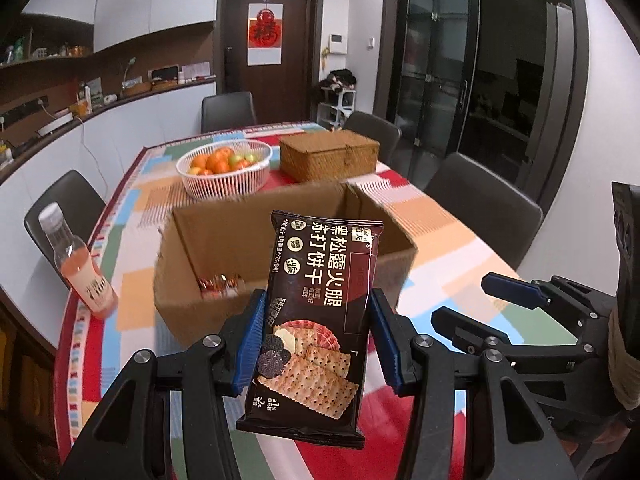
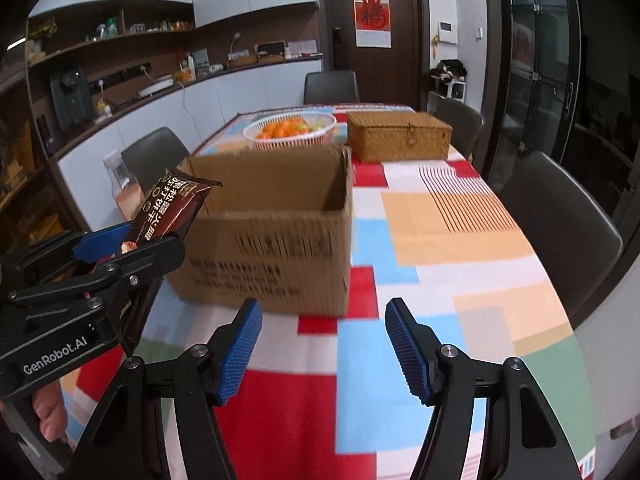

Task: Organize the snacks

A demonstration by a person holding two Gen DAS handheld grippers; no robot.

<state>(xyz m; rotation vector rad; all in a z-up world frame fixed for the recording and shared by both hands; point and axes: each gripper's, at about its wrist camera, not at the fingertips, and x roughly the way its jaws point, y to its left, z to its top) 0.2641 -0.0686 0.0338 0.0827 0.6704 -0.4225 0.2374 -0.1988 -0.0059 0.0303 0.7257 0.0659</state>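
Left wrist view, cracker packet: dark packet [image 1: 316,320] held upright between the blue pads of the left claw [image 1: 316,344], clear of the bench, its lower end hanging below the pads.
Left claw state: pinching the cracker packet across its width, at about mid-length; both pads touch its side edges.
Right claw state: right claw [image 2: 324,352] spread, nothing between its pads, poised above the bench just beside the left claw.
Packet relative to box: in front of the cardboard box [image 1: 280,248] and on its near side; the packet's top end sits level with the box opening, not yet over it.
Box contents: one small red-orange wrapped snack [image 1: 220,284] lies inside at the near left corner; the rest of the floor that shows is bare.
Step in hand (judged): carrying the packet to the open box for release.
How to do it well (judged): bring the packet past the near wall before loosening the pads; lower it toward the bare floor beside the wrapped snack; keep the hanging lower end from catching the rim.
Risk (judged): a thin foil packet may swing or slip in an edge grip.
Surroundings: pink drink bottle [image 1: 80,272] left of the box; white fruit basket [image 1: 224,172] and wicker case [image 1: 328,156] beyond it, on the patterned bench [image 1: 460,240].
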